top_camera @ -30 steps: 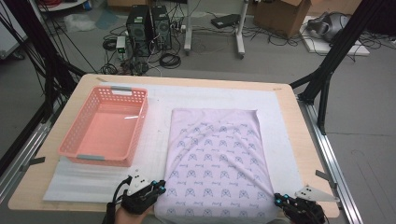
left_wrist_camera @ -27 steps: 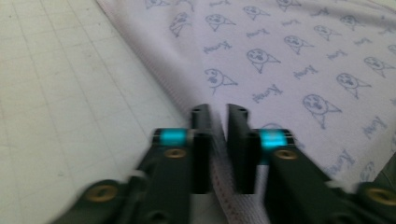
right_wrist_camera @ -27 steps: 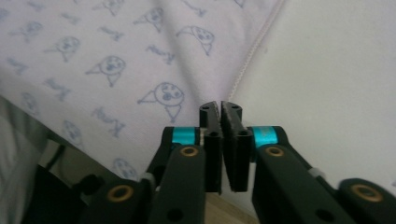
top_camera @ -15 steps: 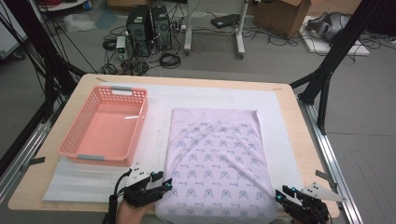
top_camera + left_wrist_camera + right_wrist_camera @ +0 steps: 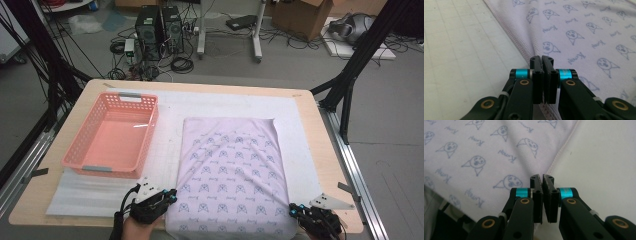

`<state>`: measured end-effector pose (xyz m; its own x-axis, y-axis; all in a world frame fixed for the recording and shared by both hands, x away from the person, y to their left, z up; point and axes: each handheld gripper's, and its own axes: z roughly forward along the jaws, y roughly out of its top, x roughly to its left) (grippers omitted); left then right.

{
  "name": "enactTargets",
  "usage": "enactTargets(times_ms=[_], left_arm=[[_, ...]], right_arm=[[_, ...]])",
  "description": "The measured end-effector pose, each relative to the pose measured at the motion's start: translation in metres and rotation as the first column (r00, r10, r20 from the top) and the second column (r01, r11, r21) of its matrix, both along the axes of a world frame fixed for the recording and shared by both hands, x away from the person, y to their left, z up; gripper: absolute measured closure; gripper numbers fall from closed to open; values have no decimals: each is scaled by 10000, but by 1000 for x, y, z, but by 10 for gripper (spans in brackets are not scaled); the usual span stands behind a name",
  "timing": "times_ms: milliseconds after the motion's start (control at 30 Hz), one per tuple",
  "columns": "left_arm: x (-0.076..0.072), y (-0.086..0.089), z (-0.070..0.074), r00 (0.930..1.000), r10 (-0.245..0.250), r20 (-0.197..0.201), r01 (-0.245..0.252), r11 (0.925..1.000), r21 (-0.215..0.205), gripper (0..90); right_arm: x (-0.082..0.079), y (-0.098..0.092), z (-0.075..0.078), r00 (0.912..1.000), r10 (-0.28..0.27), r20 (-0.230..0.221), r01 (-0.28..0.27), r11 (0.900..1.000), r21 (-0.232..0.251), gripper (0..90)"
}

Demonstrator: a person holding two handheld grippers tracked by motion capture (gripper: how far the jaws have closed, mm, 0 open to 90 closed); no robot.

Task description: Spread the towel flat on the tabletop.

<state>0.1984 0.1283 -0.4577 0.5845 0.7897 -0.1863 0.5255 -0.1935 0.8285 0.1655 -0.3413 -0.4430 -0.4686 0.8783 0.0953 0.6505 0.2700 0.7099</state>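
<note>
Cloth is lying flat on the white mat; left gripper and right gripper are each pinching a near-corner hem, having just closed on it.

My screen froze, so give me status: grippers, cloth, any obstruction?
Left gripper and right gripper just closed, each pinching a near corner of the cloth. Cloth lies flat. Pink basket beside it, apart.

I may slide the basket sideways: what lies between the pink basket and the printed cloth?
In the high view, a bare strip of white gridded mat separates the pink basket from the printed cloth.
</note>
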Motion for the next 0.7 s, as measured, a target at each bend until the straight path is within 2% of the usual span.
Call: enactTargets(times_ms=[100, 167, 200, 267, 400, 500, 567, 600, 633, 667, 700], left_arm=[[-5, -3, -1, 9998, -174, 111, 174, 9998, 33, 848], [-6, -4, 0, 9989, -258, 384, 260, 9997, -25, 720], [-5, -3, 0, 9984, -312, 473, 317, 9994, -108, 670], [-2, 0, 0, 9990, -131, 422, 149, 9989, -436, 570], [4, 6, 2, 9994, 200, 265, -170, 9941, -1074, 514], [11, 6, 4, 9995, 177, 258, -140, 9905, -1365, 497], [17, 5, 8, 9996, 93, 259, -56, 9904, -1380, 496], [20, 6, 10, 9995, 53, 303, -8, 9895, -1443, 496], [23, 5, 13, 9994, 24, 342, 28, 9888, -1496, 496], [26, 5, 15, 9992, -7, 410, 68, 9886, -1503, 498], [31, 5, 18, 9992, -9, 408, 70, 9890, -1477, 502]], right_arm=[[-6, -2, 1, 9998, 211, -30, -212, 9997, -141, 866], [-6, -3, 2, 9996, 270, -14, -270, 9996, -101, 830], [-6, -4, 2, 9996, 273, 60, -274, 9996, 40, 766], [-5, -7, 2, 9994, 10, 341, -18, 9997, 254, 670], [1, -11, 3, 9952, -607, 773, 563, 9968, 576, 645], [18, -10, -1, 9922, -918, 847, 870, 9945, 592, 664], [30, -3, -4, 9951, -733, 657, 693, 9957, 608, 720], [34, 2, -6, 9971, -587, 493, 573, 9979, 307, 772], [34, 5, -6, 9966, -485, 660, 485, 9988, 14, 884], [35, 6, -4, 9982, -331, 491, 335, 9994, -80, 883], [34, 6, -1, 9987, -319, 404, 334, 9988, -369, 887]])
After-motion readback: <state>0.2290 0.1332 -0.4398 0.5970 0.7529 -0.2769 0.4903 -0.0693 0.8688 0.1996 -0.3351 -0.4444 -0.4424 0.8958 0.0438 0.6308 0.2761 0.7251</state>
